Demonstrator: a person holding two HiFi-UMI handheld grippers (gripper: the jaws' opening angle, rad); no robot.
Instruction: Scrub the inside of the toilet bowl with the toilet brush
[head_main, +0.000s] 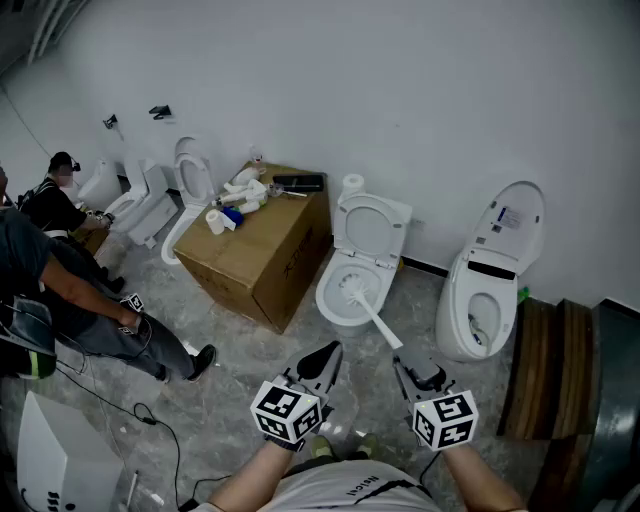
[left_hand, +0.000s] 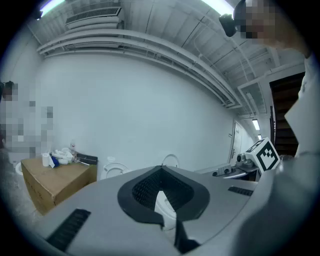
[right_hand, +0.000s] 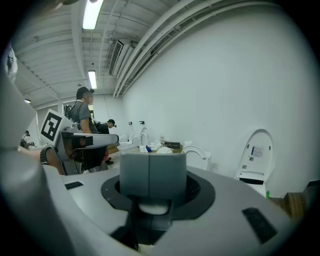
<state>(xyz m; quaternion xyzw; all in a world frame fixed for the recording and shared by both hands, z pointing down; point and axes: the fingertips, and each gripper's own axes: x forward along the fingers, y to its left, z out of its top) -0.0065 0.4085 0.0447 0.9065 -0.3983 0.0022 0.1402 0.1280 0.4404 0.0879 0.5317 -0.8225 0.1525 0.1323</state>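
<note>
A white toilet (head_main: 335, 302) stands against the wall with its lid up. The toilet brush (head_main: 377, 318) leans in its bowl, head down, and the white handle slants out toward me. My right gripper (head_main: 402, 364) hovers just short of the handle's free end. Its grey pads (right_hand: 135, 172) are pressed together with nothing between them. My left gripper (head_main: 325, 358) is held beside it, a little left of the bowl, and its jaws look parted and empty. In the left gripper view (left_hand: 161, 192) I see no pads, only the dark opening.
A cardboard box (head_main: 265, 255) with paper rolls on top sits left of the toilet. A second toilet (head_main: 488, 295) stands to the right, next to stacked wooden boards (head_main: 545, 370). More toilets (head_main: 190, 190) and people (head_main: 70, 290) are at the far left, and cables (head_main: 120, 410) trail on the floor.
</note>
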